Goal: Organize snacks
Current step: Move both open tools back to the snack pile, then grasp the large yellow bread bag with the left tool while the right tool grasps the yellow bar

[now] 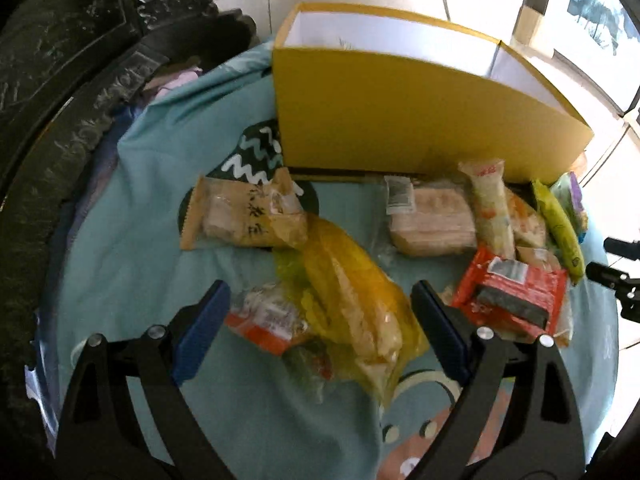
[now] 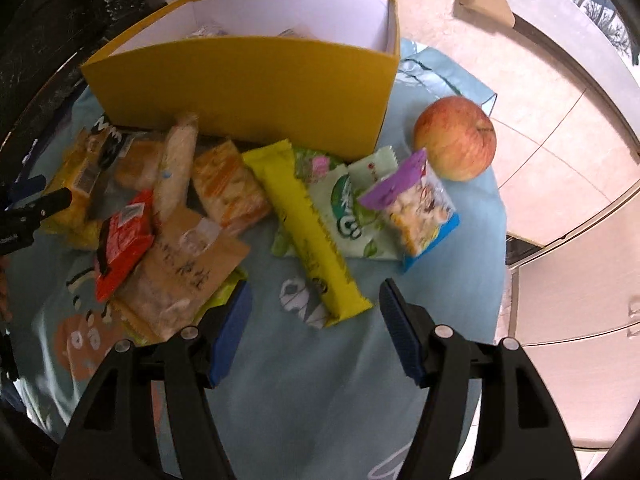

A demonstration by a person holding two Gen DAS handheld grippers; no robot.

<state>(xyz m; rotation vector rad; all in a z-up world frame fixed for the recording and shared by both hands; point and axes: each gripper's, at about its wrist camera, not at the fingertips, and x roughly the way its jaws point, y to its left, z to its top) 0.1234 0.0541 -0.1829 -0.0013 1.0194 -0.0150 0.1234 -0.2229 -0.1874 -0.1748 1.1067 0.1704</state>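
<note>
Both hand-held grippers, left (image 1: pixel 320 316) and right (image 2: pixel 316 312), gape above snack packets (image 2: pixel 308 232) beside yellow box (image 2: pixel 240 92).

Snack packets (image 2: pixel 224 208) crowd the cloth in front of the yellow box (image 2: pixel 248 92), blocking its front wall. Right of the box only an apple (image 2: pixel 456 138) stands; the box's top is open.

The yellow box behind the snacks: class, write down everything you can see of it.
The yellow box looks like cardboard, yellow outside and white inside, with no lid. It stands upright on the blue patterned cloth behind the loose snack packets, several of which lie close against its front wall. Tips of pale wrappers show above the front wall, so something already sits inside. Neither claw touches it.
</note>
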